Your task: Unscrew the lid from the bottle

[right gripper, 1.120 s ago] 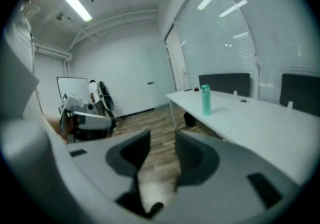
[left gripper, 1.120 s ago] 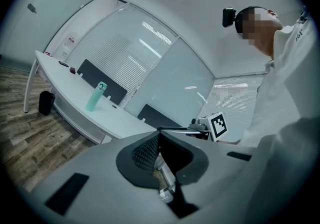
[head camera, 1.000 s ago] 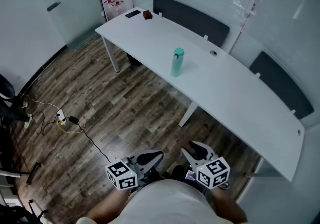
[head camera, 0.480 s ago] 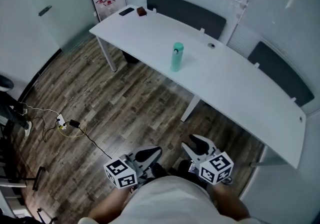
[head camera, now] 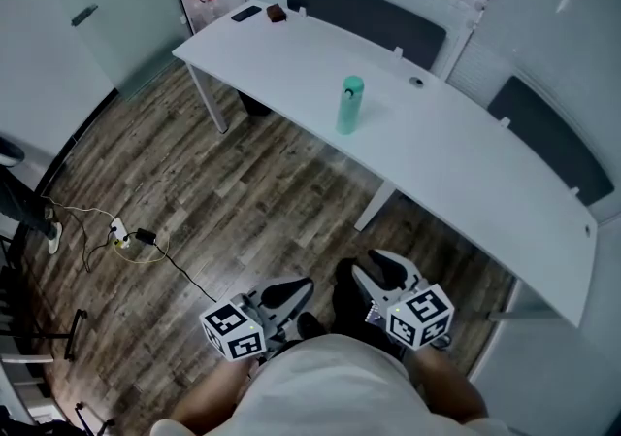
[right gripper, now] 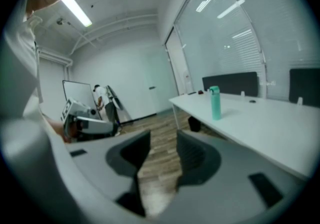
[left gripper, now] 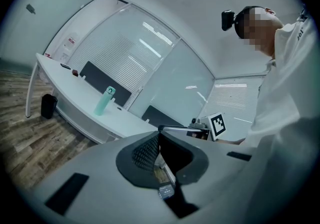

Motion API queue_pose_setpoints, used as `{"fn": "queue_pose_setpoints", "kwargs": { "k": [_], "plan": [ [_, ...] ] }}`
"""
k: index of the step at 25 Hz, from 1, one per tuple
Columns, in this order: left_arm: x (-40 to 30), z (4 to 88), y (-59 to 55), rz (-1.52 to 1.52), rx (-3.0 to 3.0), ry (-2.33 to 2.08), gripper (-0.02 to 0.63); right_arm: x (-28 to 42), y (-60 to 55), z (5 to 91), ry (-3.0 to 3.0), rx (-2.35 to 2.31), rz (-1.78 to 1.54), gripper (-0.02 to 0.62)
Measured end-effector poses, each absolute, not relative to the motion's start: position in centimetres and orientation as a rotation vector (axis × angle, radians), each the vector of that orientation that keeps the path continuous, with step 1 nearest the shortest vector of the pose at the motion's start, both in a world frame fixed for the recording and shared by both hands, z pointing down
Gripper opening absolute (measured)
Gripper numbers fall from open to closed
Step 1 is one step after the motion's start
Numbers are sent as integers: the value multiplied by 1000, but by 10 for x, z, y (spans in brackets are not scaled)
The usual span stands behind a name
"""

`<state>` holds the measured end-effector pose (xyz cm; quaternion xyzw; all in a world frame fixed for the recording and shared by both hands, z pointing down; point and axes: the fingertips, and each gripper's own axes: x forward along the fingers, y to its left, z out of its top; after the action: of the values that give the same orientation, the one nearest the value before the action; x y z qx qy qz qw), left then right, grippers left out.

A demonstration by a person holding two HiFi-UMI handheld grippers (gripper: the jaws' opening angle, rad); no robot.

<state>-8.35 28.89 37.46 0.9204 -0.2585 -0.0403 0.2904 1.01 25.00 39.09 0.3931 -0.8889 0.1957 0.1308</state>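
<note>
A teal bottle (head camera: 350,106) with its lid on stands upright on the long white table (head camera: 466,182), near the middle. It also shows far off in the left gripper view, the bottle (left gripper: 104,101), and in the right gripper view, the bottle (right gripper: 215,102). Both grippers hang low by my waist over the wooden floor, well short of the table. My left gripper (head camera: 296,287) is shut, its pads meeting with nothing in them (left gripper: 159,140). My right gripper (head camera: 375,267) stands open with only floor showing through the gap (right gripper: 163,143).
A phone (head camera: 245,13) and a small brown object (head camera: 277,14) lie at the table's far left end. Dark chair backs (head camera: 364,12) line its far side. A black bin (head camera: 254,106) sits under it. Cables (head camera: 131,240) lie on the floor at left. A person (right gripper: 102,99) stands by a whiteboard.
The head view has shifted slightly, so the table and bottle sit a little differently in it. Both grippers stay by my waist with their jaws unchanged.
</note>
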Motion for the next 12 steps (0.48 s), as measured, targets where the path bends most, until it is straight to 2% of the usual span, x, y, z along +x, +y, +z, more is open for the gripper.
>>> {"fn": "queue_pose_setpoints", "kwargs": {
  "k": [12],
  "plan": [
    [-83, 382, 192, -111, 2410, -832, 23, 17, 129, 397, -2613, 1063, 534, 164]
  ]
}}
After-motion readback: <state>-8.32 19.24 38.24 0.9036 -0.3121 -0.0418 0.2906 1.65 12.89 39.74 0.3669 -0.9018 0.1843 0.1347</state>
